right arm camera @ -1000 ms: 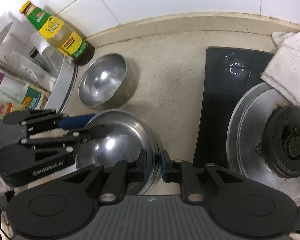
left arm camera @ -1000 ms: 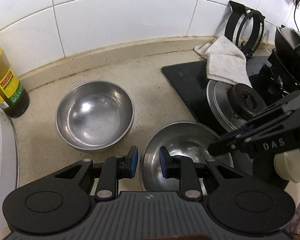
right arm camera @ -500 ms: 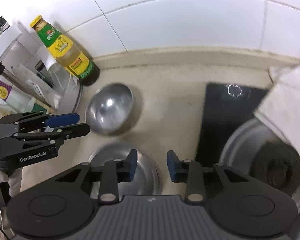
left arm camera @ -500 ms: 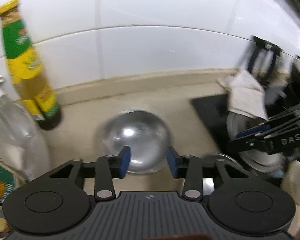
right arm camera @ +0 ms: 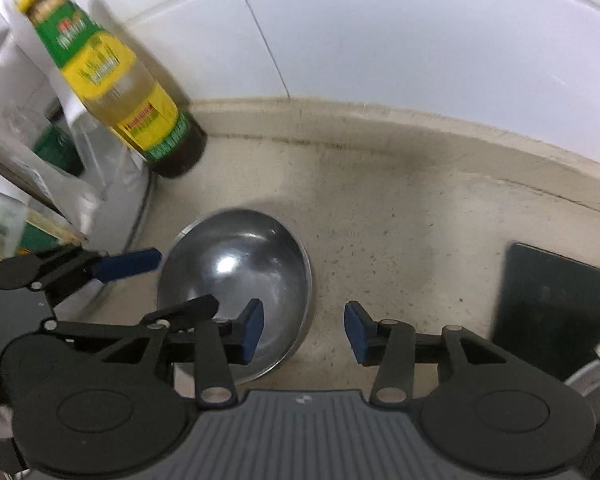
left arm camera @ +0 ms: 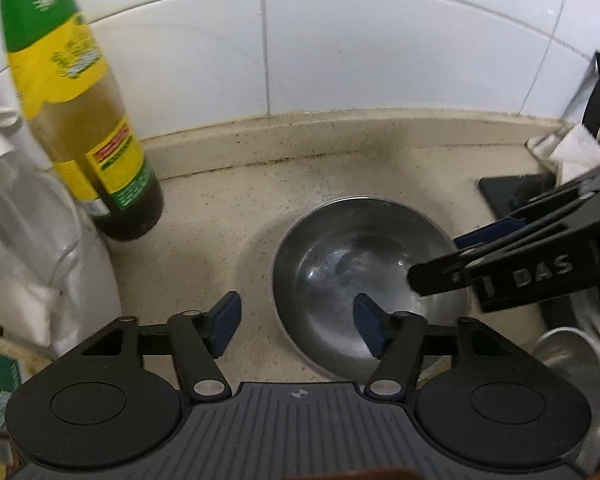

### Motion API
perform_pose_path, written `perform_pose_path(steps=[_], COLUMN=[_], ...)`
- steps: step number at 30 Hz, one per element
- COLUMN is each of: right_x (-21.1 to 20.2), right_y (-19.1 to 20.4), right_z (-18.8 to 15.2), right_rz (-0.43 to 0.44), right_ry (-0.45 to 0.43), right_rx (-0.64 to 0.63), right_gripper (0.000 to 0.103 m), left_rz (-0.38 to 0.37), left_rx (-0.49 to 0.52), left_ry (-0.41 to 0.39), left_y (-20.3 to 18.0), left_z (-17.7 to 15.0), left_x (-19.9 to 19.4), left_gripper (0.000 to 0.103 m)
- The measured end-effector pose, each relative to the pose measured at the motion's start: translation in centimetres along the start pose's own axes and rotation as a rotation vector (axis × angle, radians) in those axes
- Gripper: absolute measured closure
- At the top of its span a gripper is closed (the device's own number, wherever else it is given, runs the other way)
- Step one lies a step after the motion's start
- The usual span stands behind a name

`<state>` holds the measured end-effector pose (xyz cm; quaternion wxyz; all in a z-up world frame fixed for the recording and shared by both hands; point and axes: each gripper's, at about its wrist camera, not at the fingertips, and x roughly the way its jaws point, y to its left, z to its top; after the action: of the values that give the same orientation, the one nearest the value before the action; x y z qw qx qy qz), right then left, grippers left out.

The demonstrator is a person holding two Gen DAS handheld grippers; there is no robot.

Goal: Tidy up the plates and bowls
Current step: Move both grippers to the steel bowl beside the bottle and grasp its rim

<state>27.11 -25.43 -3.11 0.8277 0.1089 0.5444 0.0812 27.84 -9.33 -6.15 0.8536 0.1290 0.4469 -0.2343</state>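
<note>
My left gripper hangs with its jaws wide apart and empty, straddling the near-left rim of the steel bowl: one blue pad is over the bare surface, the other over the bowl's inside. My right gripper is likewise spread and holding nothing, its jaws straddling the bowl's right rim, one pad over the bowl's hollow and the other over the speckled beige surface.

The bowl sits upright on that surface, in front of the tiled wall, with the oil bottle well off to its left beside a white container. A second steel bowl's rim shows at the right edge of my left view, though blur makes me unsure how it lies.

I judge this bowl to be thin stainless steel: light, stiff, not fragile, but smooth and slippery, so it could skid or ring if nudged. The curved wall offers no flat purchase; the rim is the place to pinch, one pad inside and one outside, closing squarely so it does not tip or slide out.
</note>
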Motion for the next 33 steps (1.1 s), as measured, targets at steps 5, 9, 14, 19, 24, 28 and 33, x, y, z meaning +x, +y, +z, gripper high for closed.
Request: perform_pose_path(steps=[5,9,14,19,24,28,33], right_x=[1.7,2.3,1.1,-0.5,-1.7,-2.6,-4.1], right_y=[-0.1,-0.5,-0.8,-0.4,-0.5,-0.3,-0.1], right_z=[-0.3,-0.7,-0.6,-0.5,-0.5,-0.7,-0.5], right_rz=[0.031,0.067,0.068,0.068,0.072,0.07,0.073], right_ry=[-0.002,0.011,-0.012,-0.05,-0.073,-0.095,-0.127], right_rx=[-0.014,0.009,0.034,0.027,0.039,0.032,0.032], right_gripper=[0.074,0.083,0.086,0.086,0.086,0.086,0.086], left_rz=[-0.018,-0.01,0.003,0.003,0.002,0.0,-0.004], left_rx=[0.01,0.034,0.043,0.047,0.058,0.062,0.066], left_ry=[0.004,0.003,-0.017,-0.055,-0.073,-0.089,-0.112], left_y=[-0.1,-0.1,-0.5,-0.8,-1.1,-1.3,-1.4], left_z=[-0.6,-0.6,-0.1,0.4,0.8,0.9,1.2], left_x=[1.4,1.0,0.4,-0.9,-1.6,-2.2,-3.4], left_gripper=[0.064,0.072,0.077,0.076,0.076,0.076,0.075])
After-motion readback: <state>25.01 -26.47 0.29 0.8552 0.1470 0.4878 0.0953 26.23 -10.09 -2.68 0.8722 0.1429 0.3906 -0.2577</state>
